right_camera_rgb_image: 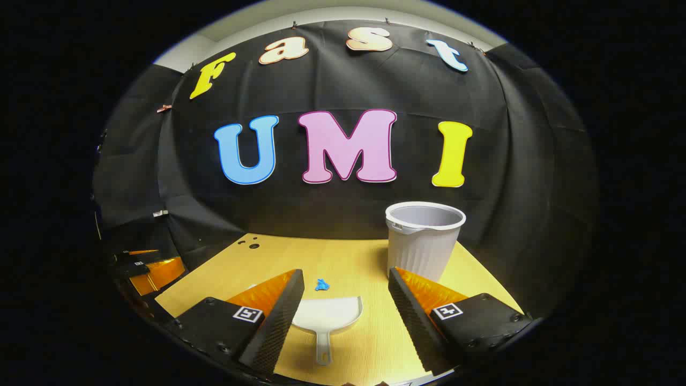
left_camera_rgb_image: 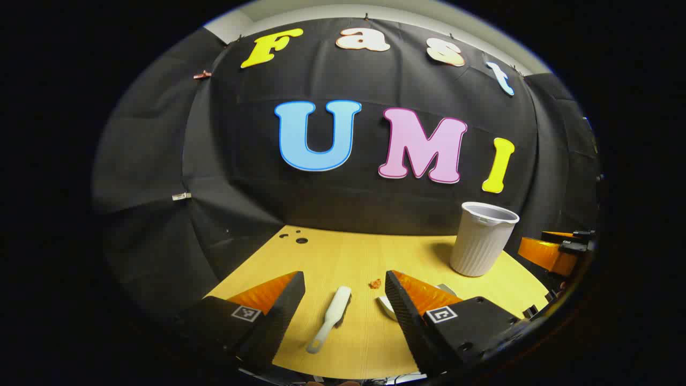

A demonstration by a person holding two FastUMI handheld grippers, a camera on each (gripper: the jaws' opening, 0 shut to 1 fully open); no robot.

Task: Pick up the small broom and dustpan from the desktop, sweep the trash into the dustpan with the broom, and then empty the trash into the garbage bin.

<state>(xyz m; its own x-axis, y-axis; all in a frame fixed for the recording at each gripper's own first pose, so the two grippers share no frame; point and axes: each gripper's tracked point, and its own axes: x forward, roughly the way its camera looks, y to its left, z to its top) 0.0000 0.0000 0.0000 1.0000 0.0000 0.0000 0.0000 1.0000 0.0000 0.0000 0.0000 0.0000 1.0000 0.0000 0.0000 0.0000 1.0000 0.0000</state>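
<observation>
A small white broom (left_camera_rgb_image: pixel 331 316) lies flat on the yellow desktop (left_camera_rgb_image: pixel 348 257), between the fingers of my open left gripper (left_camera_rgb_image: pixel 343 300), which hovers above it. A red scrap of trash (left_camera_rgb_image: pixel 374 283) lies just beyond the broom. Part of the white dustpan (left_camera_rgb_image: pixel 387 306) peeks out beside the left gripper's right finger. In the right gripper view the white dustpan (right_camera_rgb_image: pixel 327 317) lies flat, handle toward me, between the spread fingers of my open right gripper (right_camera_rgb_image: pixel 345 300). A blue scrap (right_camera_rgb_image: pixel 321 285) lies past its front edge. The white ribbed garbage bin (right_camera_rgb_image: pixel 423 241) stands upright behind.
The garbage bin (left_camera_rgb_image: pixel 482 238) stands at the desk's back right in the left gripper view, with the other gripper (left_camera_rgb_image: pixel 557 249) at the right edge. Small holes (left_camera_rgb_image: pixel 300 239) mark the desk's far left corner. The black cloth wall closes the back.
</observation>
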